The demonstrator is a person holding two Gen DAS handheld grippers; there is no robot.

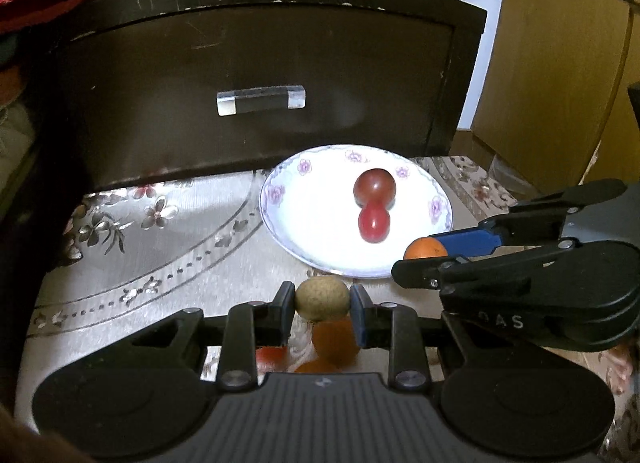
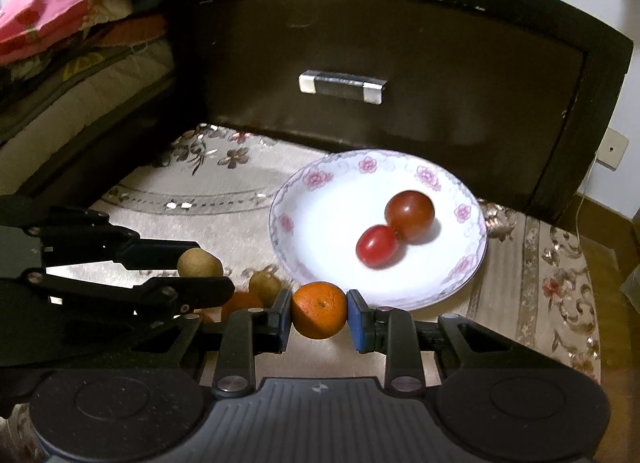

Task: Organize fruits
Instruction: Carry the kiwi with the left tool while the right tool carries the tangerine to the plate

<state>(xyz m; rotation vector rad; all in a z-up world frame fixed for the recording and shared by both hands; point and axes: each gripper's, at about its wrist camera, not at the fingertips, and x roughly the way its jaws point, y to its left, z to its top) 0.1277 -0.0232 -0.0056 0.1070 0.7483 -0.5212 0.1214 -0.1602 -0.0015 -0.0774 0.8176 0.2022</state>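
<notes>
Two fruits are held, one per gripper. My left gripper point(image 1: 322, 299) is closed on a tan longan point(image 1: 322, 298), both pads touching its sides, fruit lifted clear of the cloth point(image 1: 160, 263). My right gripper point(image 2: 319, 310) is closed on an orange point(image 2: 319, 309) the same way, pads pressed on either side.

Plate point(image 1: 280, 223) lies ahead of the left fingers and slightly right; ahead of the right fingers, just past the orange. It holds two red tomatoes, touching: the larger, darker one point(image 1: 375, 187) farther from me, the smaller, brighter one point(image 1: 373, 225) nearer.

Below and behind the left fingers more fruit lies on the cloth: another orange point(image 1: 334, 343), something red point(image 1: 272, 357), partly hidden. From the right wrist, a second longan point(image 2: 265, 285) sits just left of the right fingers.

Dark drawer point(image 1: 260, 75) stands beyond the plate.
</notes>
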